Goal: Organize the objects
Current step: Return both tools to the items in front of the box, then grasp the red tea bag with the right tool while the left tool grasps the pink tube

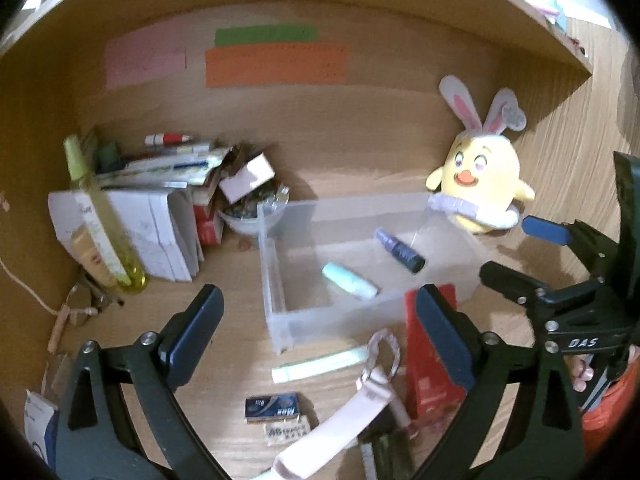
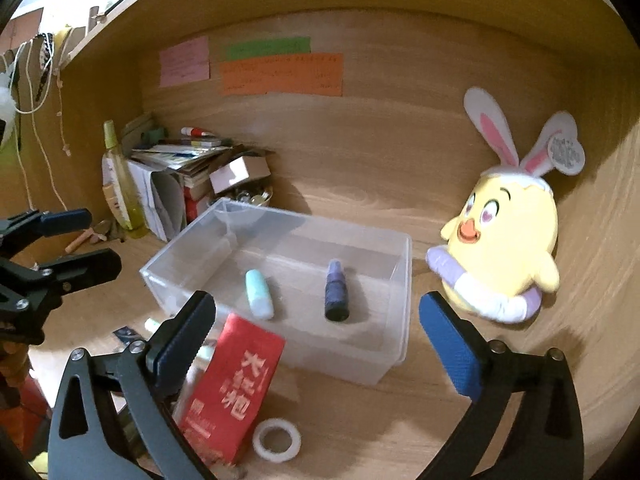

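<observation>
**Both grippers wide and empty above the desk; 2 items in the bin**

I see the left gripper (image 1: 320, 340) with its 2 dark blue-padded fingers spread wide and nothing between the pads. Below it on the wooden desk surface (image 1: 232, 292) lie a pale green tube (image 1: 320, 364), a small dark blue box with print (image 1: 273, 406) and a pink fabric strap with a looped end (image 1: 340, 420).

The right gripper (image 2: 316, 340) is likewise wide apart, with no object pressed by either pad. I also see it from the left wrist camera at the right edge (image 1: 516, 252), jaws parted there too.

The clear rectangular plastic bin (image 2: 402, 280) stands open on the desk, in front of both grippers. Inside it lie 2 things, apart from each other: a short light-blue cylindrical tube (image 2: 259, 294) and a dark purple small bottle with a black cap (image 2: 335, 292). Both rest on the bin floor on their sides.

A red flat package with white characters (image 2: 236, 384) lies just outside the bin's near wall, beside the right gripper's left finger; I cannot tell if they touch. A white tape ring (image 2: 277, 439) lies near the package.

A yellow plush chick with rabbit ears (image 2: 508, 236) sits right of the bin. A pile of books and papers (image 1: 160, 200) fills the back left corner, with a yellow-green bottle (image 1: 100, 220) leaning against it.
</observation>
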Available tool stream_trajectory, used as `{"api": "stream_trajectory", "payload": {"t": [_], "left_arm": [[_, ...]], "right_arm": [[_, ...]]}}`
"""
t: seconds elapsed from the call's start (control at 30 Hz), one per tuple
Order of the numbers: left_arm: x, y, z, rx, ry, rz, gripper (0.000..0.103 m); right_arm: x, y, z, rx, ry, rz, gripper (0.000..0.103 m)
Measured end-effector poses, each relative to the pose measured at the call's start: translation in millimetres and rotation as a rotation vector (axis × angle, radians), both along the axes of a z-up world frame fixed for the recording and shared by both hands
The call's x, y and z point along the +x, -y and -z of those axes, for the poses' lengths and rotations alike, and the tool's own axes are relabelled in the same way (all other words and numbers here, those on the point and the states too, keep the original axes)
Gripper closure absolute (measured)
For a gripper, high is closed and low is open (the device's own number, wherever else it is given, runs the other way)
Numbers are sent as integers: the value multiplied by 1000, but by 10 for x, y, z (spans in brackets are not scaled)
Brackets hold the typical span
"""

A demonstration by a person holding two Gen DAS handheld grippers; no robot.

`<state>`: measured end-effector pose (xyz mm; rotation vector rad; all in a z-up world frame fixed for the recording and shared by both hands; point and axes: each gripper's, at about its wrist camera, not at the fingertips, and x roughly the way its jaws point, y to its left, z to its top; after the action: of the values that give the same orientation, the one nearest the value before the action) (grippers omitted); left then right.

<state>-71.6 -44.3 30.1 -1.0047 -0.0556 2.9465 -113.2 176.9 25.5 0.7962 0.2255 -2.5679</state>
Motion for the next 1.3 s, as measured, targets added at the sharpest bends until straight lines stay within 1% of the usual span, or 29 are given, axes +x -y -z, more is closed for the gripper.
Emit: {"api": "stream_trajectory", "payload": {"t": [0.23,0.43,0.63,0.77,0.93,1.0,1.13,1.23,1.3], "left_arm": [[82,76,292,8,76,-11,5],[193,218,591,41,160,-33,5],[364,283,769,60,201,-37,5],[455,255,871,55,220,-21,5],[501,212,976,48,245,10,5],[504,206,1019,52,254,17,5],[513,190,1074,58,263,38,5],[535,163,1095,43,257,52,5],[551,170,1107,44,256,57,5]], "right_arm": [[136,46,186,-8,44,2,1],[187,158,377,-12,108,-16,1],[220,289,615,18,169,-30,1],[224,353,773,34,215,-36,1],[213,416,864,52,233,-40,1],[190,454,899,76,238,-37,2],[168,508,946,92,254,-49,5],[175,526,954,109,247,-49,16],[180,533,945,113,242,-46,27]]}}
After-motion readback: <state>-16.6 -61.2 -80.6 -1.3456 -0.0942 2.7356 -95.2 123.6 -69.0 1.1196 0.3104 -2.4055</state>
